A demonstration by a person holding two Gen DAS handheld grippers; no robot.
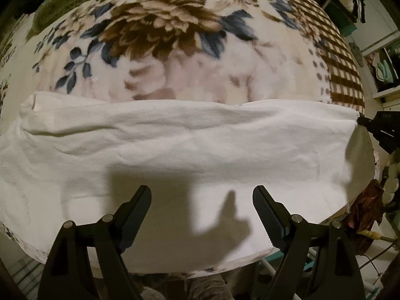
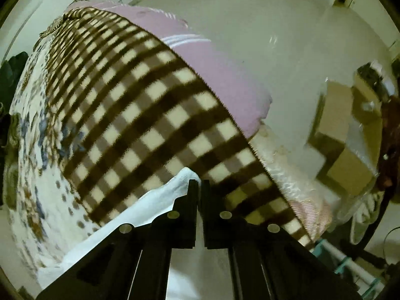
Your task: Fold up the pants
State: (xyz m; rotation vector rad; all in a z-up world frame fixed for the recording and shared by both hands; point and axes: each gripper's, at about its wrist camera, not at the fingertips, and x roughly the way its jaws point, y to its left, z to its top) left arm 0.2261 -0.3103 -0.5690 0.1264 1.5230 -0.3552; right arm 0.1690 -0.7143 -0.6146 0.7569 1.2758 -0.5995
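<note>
Lying flat across the near edge of the floral blanket [image 1: 175, 37], white pants [image 1: 187, 145] span side to side, folded into a wide band; left gripper [image 1: 202, 195] hovers over the pants' near half, jaws spread wide, gripping nothing, its shadow cast on the cloth; right gripper [image 2: 199, 183] sits at the pants' far-right corner, over the blanket's brown checkered border [image 2: 140, 115], jaws clenched on the pants' [image 2: 180, 182] edge, seen from the left wrist as a dark tip [image 1: 362, 120] touching that corner; pink sheet [image 2: 207, 60] lies beyond the border.
</note>
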